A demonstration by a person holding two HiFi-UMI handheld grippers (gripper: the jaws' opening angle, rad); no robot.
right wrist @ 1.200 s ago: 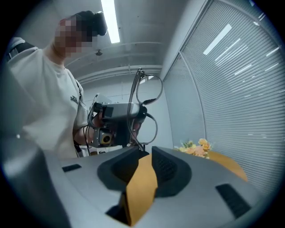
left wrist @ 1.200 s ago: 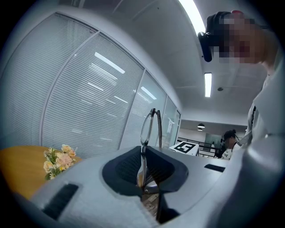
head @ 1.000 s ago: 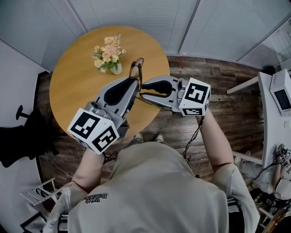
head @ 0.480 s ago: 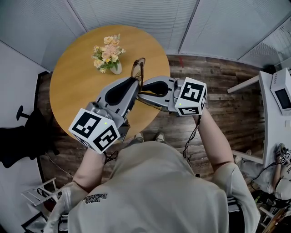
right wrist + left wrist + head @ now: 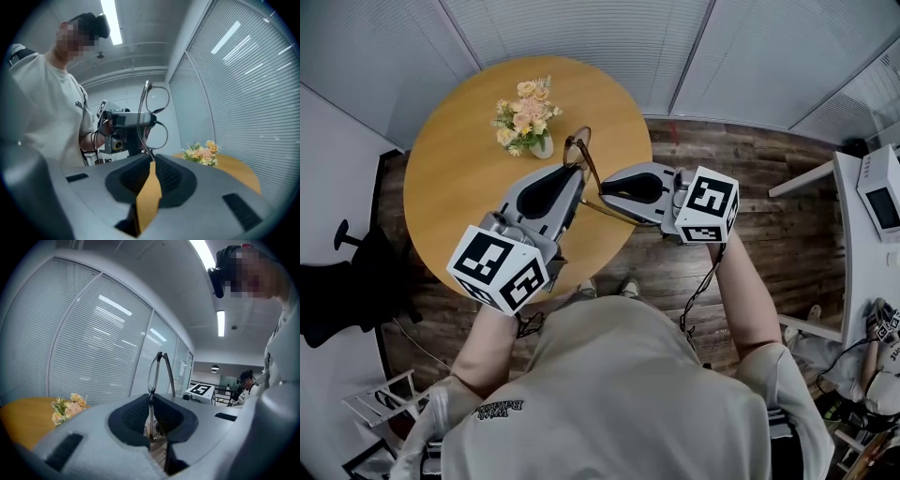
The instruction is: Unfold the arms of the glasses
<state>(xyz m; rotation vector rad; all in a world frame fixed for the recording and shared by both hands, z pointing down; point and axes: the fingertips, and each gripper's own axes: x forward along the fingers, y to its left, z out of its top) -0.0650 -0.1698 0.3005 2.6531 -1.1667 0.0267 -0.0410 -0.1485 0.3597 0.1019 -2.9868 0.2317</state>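
thin dark-rimmed glasses (image 5: pixel 580 150) held over round wooden table (image 5: pixel 455 178) | front clamped by left gripper (image 5: pixel 151 398), jaws just tightened, as anchor | tan arm tip (image 5: pixel 149 192) pinched by right gripper (image 5: pixel 151 161) for swinging open

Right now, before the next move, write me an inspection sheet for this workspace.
Surface: round wooden table, bare apart from one vase.
Job's things: glasses held in the air over the table's near edge, one arm angled out from the front.
Clutter: flower vase on the table, apart from the glasses.
Grippers: left gripper shut on the glasses' front frame; right gripper shut on the tan tip of the angled arm.
Cables: dark cable hangs from the right gripper beside the forearm.
Surroundings: blinds on the walls, wood floor, dark chair at left, white desk with a device at right.
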